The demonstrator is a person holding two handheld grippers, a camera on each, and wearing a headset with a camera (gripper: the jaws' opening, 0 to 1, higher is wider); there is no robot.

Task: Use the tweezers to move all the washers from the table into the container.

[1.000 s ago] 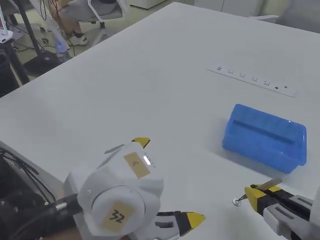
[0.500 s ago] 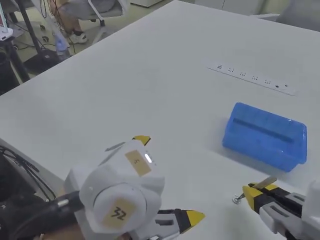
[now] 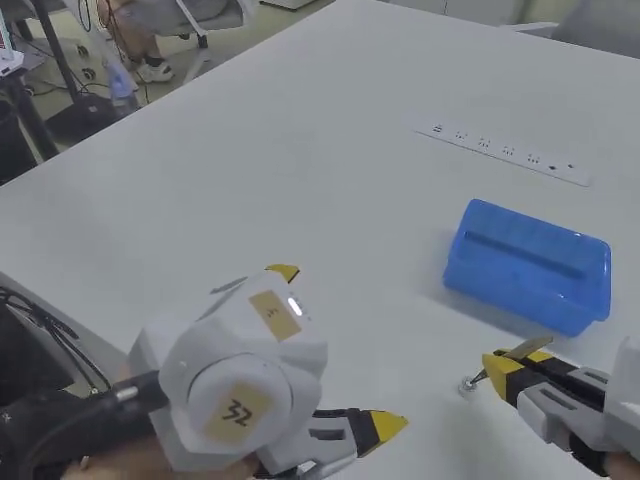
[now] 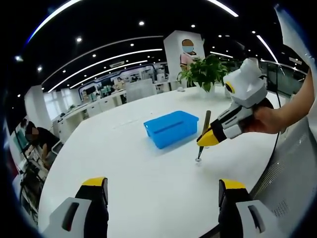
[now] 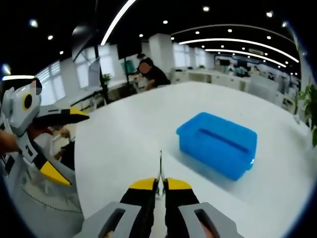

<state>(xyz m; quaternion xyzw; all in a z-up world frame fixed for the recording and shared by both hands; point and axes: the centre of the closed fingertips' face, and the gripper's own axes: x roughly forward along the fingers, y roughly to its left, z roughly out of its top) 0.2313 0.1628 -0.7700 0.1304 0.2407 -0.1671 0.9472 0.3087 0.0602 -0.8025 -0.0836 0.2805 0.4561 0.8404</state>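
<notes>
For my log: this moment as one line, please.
right tongs: shut on slim brownish tweezers | tweezers: at small round washer | left tongs: open

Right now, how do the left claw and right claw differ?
The left claw stands wide open and holds nothing; the right claw is shut on the tweezers. The right claw's tweezers point down at a washer by the blue container; the left claw is off to the side. Both have yellow tips.
</notes>
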